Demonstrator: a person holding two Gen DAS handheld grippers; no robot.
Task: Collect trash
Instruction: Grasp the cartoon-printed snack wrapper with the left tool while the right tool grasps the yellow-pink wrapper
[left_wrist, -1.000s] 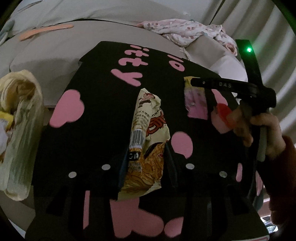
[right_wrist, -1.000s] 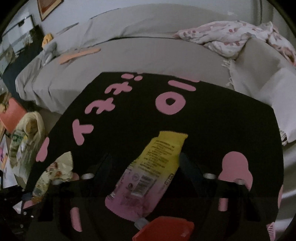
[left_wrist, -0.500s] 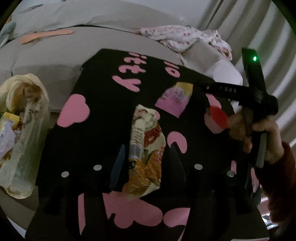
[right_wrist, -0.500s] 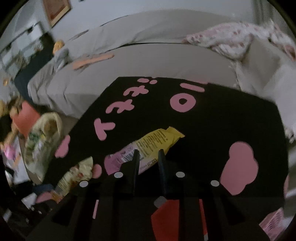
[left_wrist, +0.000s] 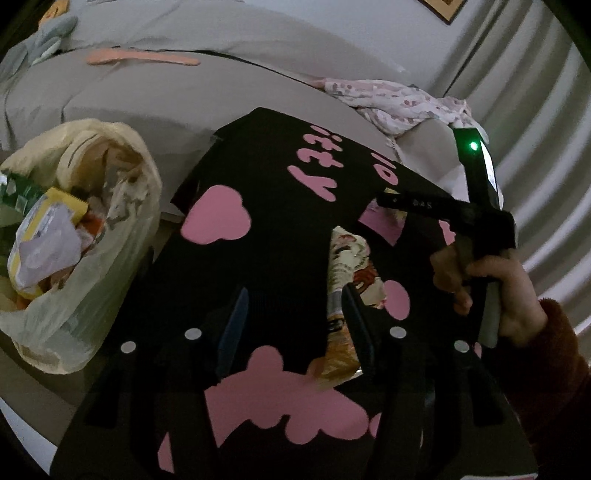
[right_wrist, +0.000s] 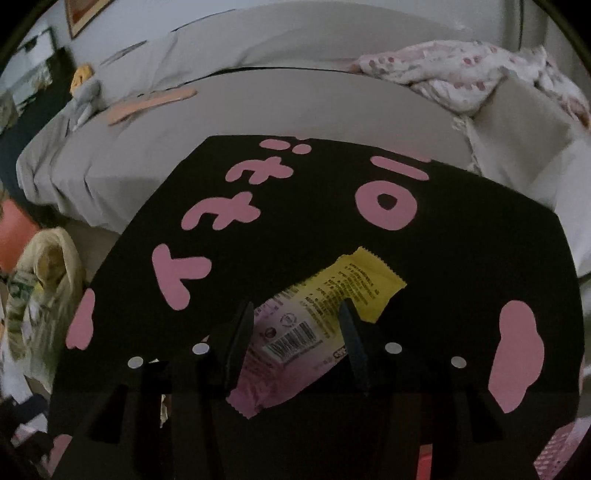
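A yellow and pink snack wrapper (right_wrist: 314, 325) lies flat on the black table (right_wrist: 461, 258) with pink shapes. My right gripper (right_wrist: 295, 325) straddles it, and its jaws are opening with the pads off the wrapper. A cream and orange snack bag (left_wrist: 351, 273) lies on the table (left_wrist: 277, 258) under the right finger of my left gripper (left_wrist: 295, 314), which is open with only tabletop between its pads. A person's hand (left_wrist: 491, 288) holds the right gripper's handle at the right. A pale plastic trash bag (left_wrist: 85, 266), open and full of wrappers, stands left of the table.
A grey bed (right_wrist: 258, 99) runs behind the table, with a pink-spotted cloth (right_wrist: 461, 70) and an orange strip (right_wrist: 151, 103) on it. The trash bag (right_wrist: 48, 291) stands at the table's left edge. A pleated curtain (left_wrist: 535, 110) hangs at the right.
The left gripper opened and slid left, so the snack bag went from between its fingers to under the right one. The right gripper shut on the yellow and pink wrapper, then opened.
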